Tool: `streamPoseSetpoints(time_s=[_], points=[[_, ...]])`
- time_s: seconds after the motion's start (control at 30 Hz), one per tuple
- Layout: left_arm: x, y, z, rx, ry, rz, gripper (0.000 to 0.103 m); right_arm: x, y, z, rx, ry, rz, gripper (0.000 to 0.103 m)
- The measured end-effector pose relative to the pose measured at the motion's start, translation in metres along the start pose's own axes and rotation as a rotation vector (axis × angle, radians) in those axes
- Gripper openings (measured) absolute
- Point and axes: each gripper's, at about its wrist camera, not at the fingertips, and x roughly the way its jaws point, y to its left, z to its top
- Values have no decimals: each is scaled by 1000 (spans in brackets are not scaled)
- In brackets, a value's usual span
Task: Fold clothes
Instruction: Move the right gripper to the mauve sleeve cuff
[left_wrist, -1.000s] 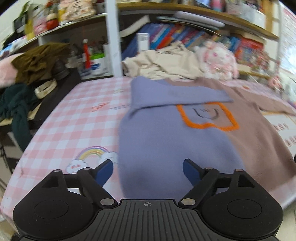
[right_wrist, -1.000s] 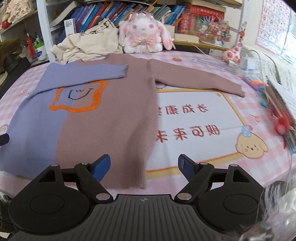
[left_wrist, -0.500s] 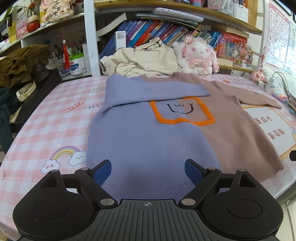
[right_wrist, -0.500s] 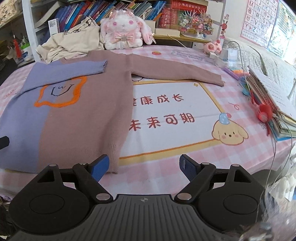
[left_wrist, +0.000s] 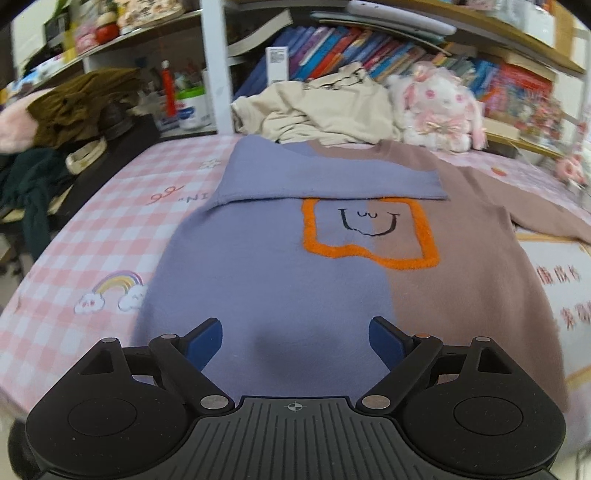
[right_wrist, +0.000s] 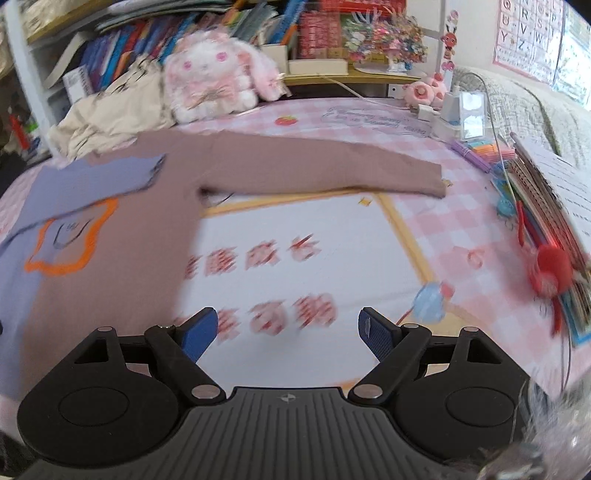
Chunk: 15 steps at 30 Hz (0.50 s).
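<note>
Both the left gripper and the right gripper hover with jaws wide and holding nothing above the pink-checked table, where the lavender-and-mauve knit sweater lies flat, its lavender sleeve folded across the chest and its mauve sleeve stretched sideways.

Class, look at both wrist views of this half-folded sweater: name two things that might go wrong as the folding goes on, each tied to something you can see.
1. The brown sleeve lies stretched toward the cables and chargers and the books; the right gripper, open and off the sweater, might snag that clutter when reaching for the cuff.
2. The purple sleeve lies loosely folded across the chest; the open left gripper, lifting the hem, might pull it out of place.
</note>
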Motion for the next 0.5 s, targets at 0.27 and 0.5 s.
streamPoseSetpoints(time_s=[0.27, 0.5], points=[[-11, -56, -16, -90, 35, 114, 90, 42, -93, 50, 11, -10, 20, 68], [-31, -81, -29, -85, 59, 198, 90, 77, -151, 84, 97, 15, 17, 54]])
